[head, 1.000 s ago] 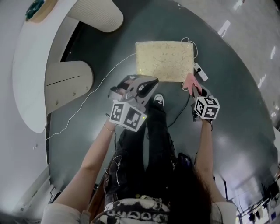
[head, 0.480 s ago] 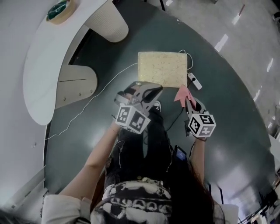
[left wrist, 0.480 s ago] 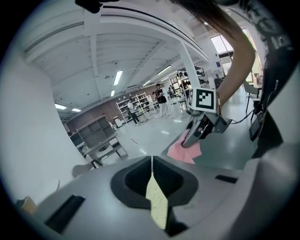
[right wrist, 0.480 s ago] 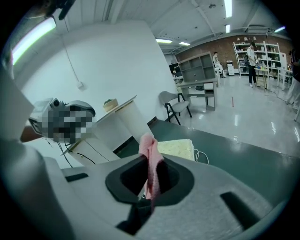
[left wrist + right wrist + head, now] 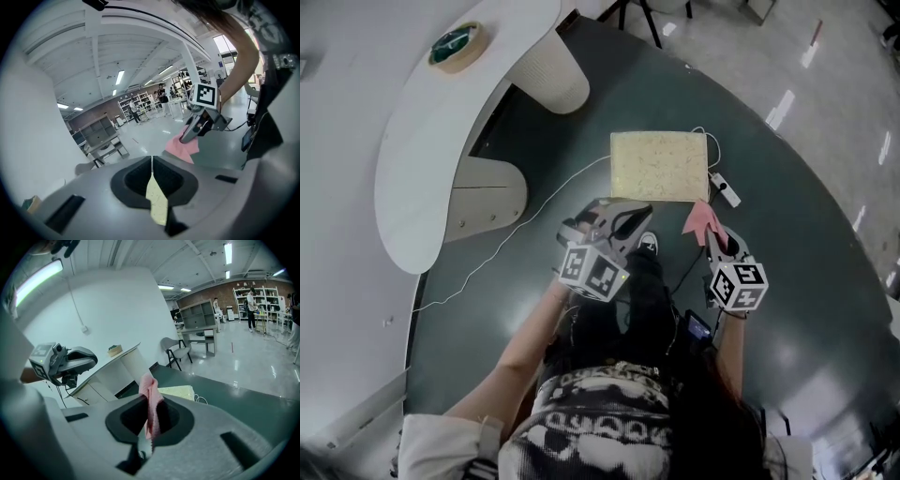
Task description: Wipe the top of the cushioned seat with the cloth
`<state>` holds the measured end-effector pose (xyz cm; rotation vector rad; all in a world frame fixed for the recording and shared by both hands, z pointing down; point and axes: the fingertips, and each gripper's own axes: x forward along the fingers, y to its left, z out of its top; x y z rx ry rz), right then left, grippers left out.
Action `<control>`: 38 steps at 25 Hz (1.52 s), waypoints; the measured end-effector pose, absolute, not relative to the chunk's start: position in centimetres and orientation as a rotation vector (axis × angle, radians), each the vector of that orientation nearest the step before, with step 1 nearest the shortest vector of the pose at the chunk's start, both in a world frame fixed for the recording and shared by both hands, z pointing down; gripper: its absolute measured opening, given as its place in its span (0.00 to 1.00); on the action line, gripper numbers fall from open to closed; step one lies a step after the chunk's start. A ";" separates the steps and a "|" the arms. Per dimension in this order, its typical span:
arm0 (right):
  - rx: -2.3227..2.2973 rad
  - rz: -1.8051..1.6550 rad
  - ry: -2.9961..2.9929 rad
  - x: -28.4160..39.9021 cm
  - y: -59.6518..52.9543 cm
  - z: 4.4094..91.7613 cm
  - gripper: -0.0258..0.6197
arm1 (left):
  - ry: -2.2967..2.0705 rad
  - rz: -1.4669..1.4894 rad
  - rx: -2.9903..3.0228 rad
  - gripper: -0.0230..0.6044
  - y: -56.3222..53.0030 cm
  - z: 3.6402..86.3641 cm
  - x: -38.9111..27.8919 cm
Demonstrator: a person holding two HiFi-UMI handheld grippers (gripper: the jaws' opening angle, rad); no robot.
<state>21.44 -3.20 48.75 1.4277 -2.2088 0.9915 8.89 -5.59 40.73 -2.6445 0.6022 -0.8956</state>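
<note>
The cushioned seat (image 5: pixel 660 166) is a pale yellow square block on the dark green floor. A pink cloth (image 5: pixel 701 219) hangs just off its near right corner, with my right gripper (image 5: pixel 711 232) shut on it. In the right gripper view the cloth (image 5: pixel 150 397) stands up between the jaws and the seat (image 5: pixel 177 392) lies beyond. My left gripper (image 5: pixel 637 214) hovers near the seat's near left side. It is shut and holds nothing. In the left gripper view (image 5: pixel 152 163) the pads meet in a line, and the cloth (image 5: pixel 183 148) shows ahead.
A white curved counter (image 5: pixel 441 141) with a tape roll (image 5: pixel 455 46) runs along the left. A white power strip (image 5: pixel 725 190) and a cable (image 5: pixel 525 230) lie on the floor by the seat. The person's shoe (image 5: pixel 645 242) stands between the grippers.
The head view has pulled back, so the seat looks smaller and farther off. Both grippers keep their places near its near edge. The cloth now hangs just clear of the corner.
</note>
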 end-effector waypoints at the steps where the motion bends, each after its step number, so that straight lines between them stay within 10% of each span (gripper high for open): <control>1: 1.430 0.986 -2.213 21.3 -3.2 48.4 0.05 | 0.606 -0.902 -2.644 0.06 -5.4 40.6 8.6; 38: 1.512 0.692 -2.400 2.4 16.4 35.1 0.05 | 0.647 -0.732 -2.607 0.06 16.2 33.6 -7.9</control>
